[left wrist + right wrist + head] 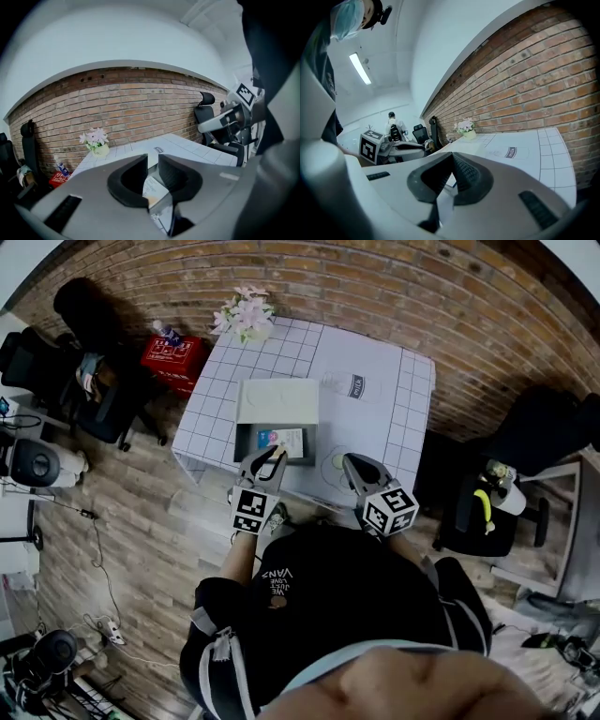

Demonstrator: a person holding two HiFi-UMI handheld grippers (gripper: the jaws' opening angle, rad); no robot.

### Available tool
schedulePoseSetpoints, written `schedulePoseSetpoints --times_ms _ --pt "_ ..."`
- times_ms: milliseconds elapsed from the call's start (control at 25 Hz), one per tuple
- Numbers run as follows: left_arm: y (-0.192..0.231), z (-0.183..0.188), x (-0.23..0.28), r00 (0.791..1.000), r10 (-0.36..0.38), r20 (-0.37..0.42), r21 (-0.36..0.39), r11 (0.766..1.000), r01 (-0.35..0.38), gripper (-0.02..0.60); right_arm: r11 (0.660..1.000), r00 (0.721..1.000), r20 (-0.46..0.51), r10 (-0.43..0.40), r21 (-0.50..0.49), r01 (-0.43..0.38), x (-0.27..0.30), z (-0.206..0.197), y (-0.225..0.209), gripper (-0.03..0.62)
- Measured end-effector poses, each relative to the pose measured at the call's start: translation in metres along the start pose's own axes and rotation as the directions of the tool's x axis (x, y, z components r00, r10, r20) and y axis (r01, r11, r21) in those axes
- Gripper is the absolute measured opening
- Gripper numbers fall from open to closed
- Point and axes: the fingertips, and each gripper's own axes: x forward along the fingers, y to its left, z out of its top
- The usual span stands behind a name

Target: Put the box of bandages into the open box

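Observation:
The open box (246, 442) lies on the white gridded table (412, 399), its pale lid (277, 401) folded back behind it. The box of bandages (284, 440) rests flat inside it, to the right. My left gripper (271, 455) hovers at the box's near edge. Its jaws stand a narrow gap apart with nothing between them, and in the left gripper view (153, 159) the bandage box (152, 187) shows below through the gap. My right gripper (349, 465) hangs over the table's near edge to the right of the box, and its jaws (452, 159) meet at the tips, empty.
A pot of pink flowers (246, 315) stands at the table's far left corner. A red crate (173, 357) with a bottle sits on the floor to the left, beside black office chairs (94, 381). Another chair (478, 512) stands to the right. A brick wall runs behind the table.

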Motion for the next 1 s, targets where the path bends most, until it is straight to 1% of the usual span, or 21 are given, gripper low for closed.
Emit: schedulePoseSetpoints --times_ms 120,240,360,480,600,720,1000 --pt "-0.008 0.008 -0.011 0.998 0.060 0.027 -0.007 0.998 -0.060 0.053 0.999 0.999 -0.012 0.047 -0.018 -0.048 -0.003 0.000 -0.001 -0.006" --pt "-0.017 0.010 -0.019 0.994 0.105 0.039 -0.034 0.994 -0.103 0.029 0.996 0.996 -0.016 0.089 -0.020 -0.089 -0.006 -0.001 -0.001 -0.006" --pt "-0.027 0.009 -0.028 0.989 0.141 0.041 -0.069 0.988 -0.138 0.016 0.991 0.991 -0.020 0.129 -0.029 -0.129 -0.009 -0.001 0.001 -0.006" --pt "-0.036 0.010 -0.038 0.984 0.170 0.045 -0.088 0.982 -0.166 0.012 0.987 0.988 -0.026 0.154 -0.046 -0.155 -0.010 -0.002 0.005 -0.006" --pt "-0.039 0.012 -0.048 0.980 0.187 0.062 -0.111 0.977 -0.179 0.012 0.984 0.986 -0.030 0.167 -0.056 -0.168 -0.008 -0.003 0.011 -0.006" --pt "-0.041 0.011 -0.059 0.979 0.191 0.067 -0.119 0.976 -0.182 0.012 0.984 0.985 -0.027 0.168 -0.062 -0.170 -0.009 -0.004 0.020 -0.006" --pt "-0.040 0.011 -0.093 0.981 0.173 0.083 -0.149 0.976 -0.159 0.012 0.988 0.990 -0.013 0.138 -0.069 -0.139 -0.013 -0.007 0.047 -0.006"
